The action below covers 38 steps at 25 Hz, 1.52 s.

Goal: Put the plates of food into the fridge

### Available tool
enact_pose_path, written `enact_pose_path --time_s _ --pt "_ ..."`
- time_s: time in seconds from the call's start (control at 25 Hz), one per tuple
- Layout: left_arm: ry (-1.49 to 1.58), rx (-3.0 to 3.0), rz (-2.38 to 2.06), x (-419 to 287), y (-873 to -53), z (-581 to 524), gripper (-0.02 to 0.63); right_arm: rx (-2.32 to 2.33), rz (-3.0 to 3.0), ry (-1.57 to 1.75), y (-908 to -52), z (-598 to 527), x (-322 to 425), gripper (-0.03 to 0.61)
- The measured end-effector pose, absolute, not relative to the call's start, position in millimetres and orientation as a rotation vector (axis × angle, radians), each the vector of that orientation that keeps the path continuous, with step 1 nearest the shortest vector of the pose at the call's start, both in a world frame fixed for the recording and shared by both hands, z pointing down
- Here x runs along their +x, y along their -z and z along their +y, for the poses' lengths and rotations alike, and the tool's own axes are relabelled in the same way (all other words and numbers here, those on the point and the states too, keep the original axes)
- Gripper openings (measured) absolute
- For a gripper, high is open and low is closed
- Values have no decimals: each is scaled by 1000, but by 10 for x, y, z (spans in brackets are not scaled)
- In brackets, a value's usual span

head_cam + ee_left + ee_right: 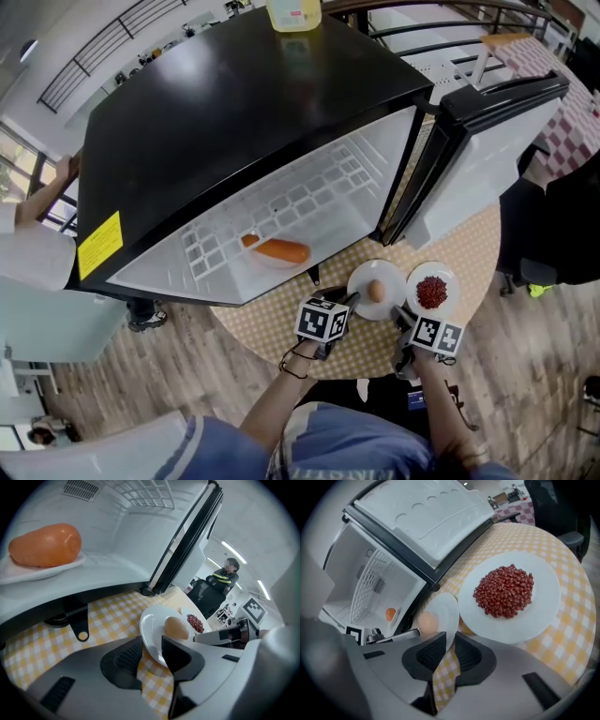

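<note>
A white plate (365, 277) with a beige egg (376, 291) lies on the yellow-checked round table (272, 323), just in front of the open black fridge (234, 103). My left gripper (352, 300) (151, 651) stands open, and the plate's left rim (149, 634) sits between its parted jaws. My right gripper (401, 317) (450, 644) has its jaws close together on the same plate's opposite rim (451, 620). A second plate (451, 279) (543, 606) of red beans (505, 591) lies to the right. Inside the fridge rests a plate (265, 262) with an orange sausage (281, 250) (44, 545).
The fridge door (478, 159) swings out to the right, above the table's far edge. A yellow container (294, 13) stands on the fridge top. A person in dark clothes (553, 225) sits at the right. Wooden floor surrounds the table.
</note>
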<state>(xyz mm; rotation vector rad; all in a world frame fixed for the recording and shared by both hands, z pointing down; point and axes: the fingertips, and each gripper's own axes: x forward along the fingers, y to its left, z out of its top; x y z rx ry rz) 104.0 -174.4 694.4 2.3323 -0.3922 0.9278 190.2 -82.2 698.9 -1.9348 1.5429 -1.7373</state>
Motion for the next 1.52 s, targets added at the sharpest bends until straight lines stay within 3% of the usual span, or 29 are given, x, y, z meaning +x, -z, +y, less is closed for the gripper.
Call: enact_pose_path --time_s 0.4,1.52 --pt "-797 2326 -494 861 -6650 -1787 115 -1756 1574 1674 -6516 -1016 1924 37" --pt "-68 2311 -925 -156 -4450 -2117 115 -1408 2001 1546 -4669 -1737 1271 30"
